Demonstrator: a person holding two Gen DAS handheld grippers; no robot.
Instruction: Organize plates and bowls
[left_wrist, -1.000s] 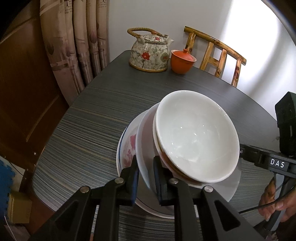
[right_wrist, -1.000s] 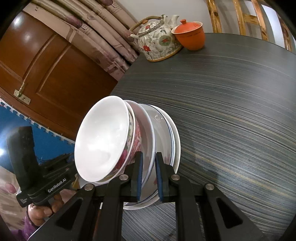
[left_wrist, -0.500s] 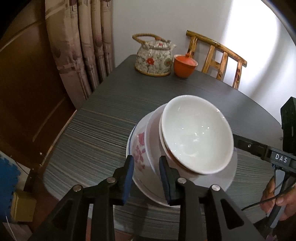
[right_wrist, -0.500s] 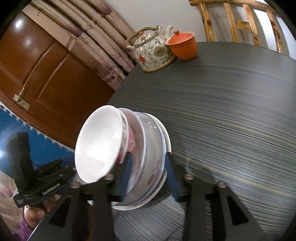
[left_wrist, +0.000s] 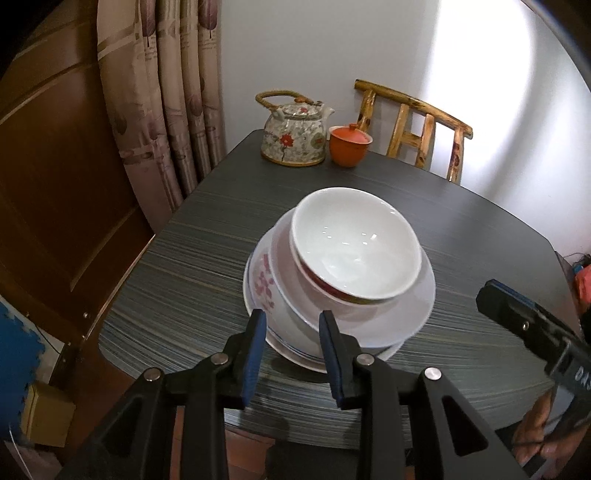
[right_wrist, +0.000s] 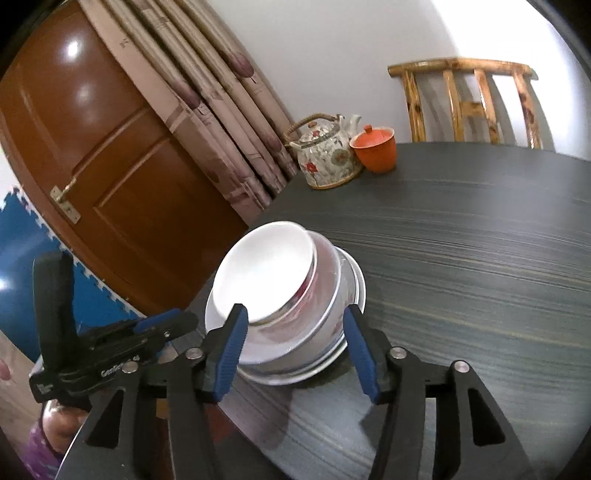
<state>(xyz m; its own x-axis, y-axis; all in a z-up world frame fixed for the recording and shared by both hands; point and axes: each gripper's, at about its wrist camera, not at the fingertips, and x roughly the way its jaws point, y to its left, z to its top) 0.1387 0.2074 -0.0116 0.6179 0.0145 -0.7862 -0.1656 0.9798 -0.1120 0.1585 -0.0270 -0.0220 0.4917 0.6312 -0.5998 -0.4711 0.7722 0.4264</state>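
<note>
A stack of dishes stands on the dark striped table (left_wrist: 207, 280). A white bowl (left_wrist: 354, 247) tops it, nested in a red-patterned bowl, on wide white plates (left_wrist: 402, 321) and a floral plate (left_wrist: 264, 284). The stack also shows in the right wrist view (right_wrist: 273, 273). My left gripper (left_wrist: 291, 325) is open, just short of the stack's near rim, not touching. My right gripper (right_wrist: 295, 325) is open wide, its fingers either side of the stack's near edge. Each gripper shows in the other's view: the right one (left_wrist: 532, 332) and the left one (right_wrist: 110, 339).
A floral teapot (left_wrist: 293, 134) and an orange lidded cup (left_wrist: 349, 146) stand at the table's far edge. A wooden chair (left_wrist: 417, 125) is behind the table. Curtains (left_wrist: 166, 92) and a wooden door (right_wrist: 92, 147) are on the left. The table's near edge lies under my grippers.
Both grippers have opened, let go of the plate rims and pulled back. The stack has settled flat on the table.
</note>
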